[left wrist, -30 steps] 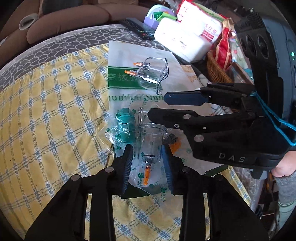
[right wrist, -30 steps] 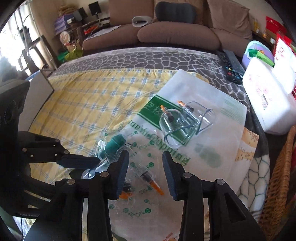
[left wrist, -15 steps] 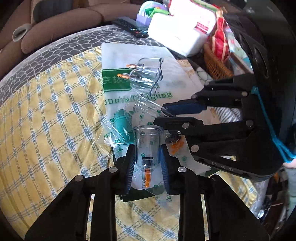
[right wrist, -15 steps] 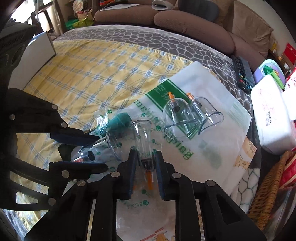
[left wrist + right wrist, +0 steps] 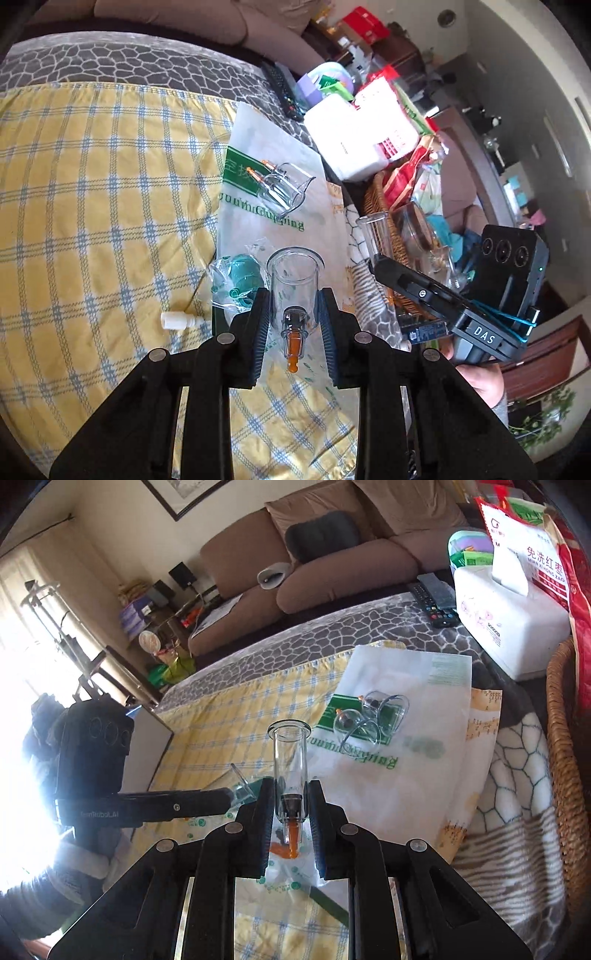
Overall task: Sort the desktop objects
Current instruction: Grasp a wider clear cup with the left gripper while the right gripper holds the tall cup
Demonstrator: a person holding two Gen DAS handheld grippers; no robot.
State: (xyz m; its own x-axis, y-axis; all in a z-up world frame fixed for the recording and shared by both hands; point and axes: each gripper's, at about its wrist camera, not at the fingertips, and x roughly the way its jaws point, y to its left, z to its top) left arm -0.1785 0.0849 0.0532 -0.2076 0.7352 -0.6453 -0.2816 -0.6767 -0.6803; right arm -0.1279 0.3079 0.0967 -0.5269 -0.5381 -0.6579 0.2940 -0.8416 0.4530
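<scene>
My left gripper (image 5: 293, 295) is shut on a wide clear cupping cup (image 5: 295, 273) with an orange valve stem, held off the cloth with its mouth pointing away. My right gripper (image 5: 291, 786) is shut on a narrow clear cupping cup (image 5: 290, 746), also with an orange stem, raised above the white printed bag (image 5: 406, 768). In the left wrist view the right gripper (image 5: 388, 295) hangs at the right with its narrow cup (image 5: 373, 230) over the table edge. The left gripper (image 5: 225, 797) shows at the left of the right wrist view. Two more clear cups (image 5: 280, 184) lie on the bag.
A teal pump in plastic wrap (image 5: 240, 273) and a small white connector (image 5: 173, 320) lie on the yellow checked cloth (image 5: 92, 221). A wicker basket (image 5: 565, 738), a white tissue box (image 5: 509, 627) and a remote (image 5: 432, 598) crowd the right side. A sofa stands behind.
The right gripper's jaws closed on the narrow cup. The left gripper tightened on the wide cup. Both cups have been lifted off the bag, and both views swung toward the right.
</scene>
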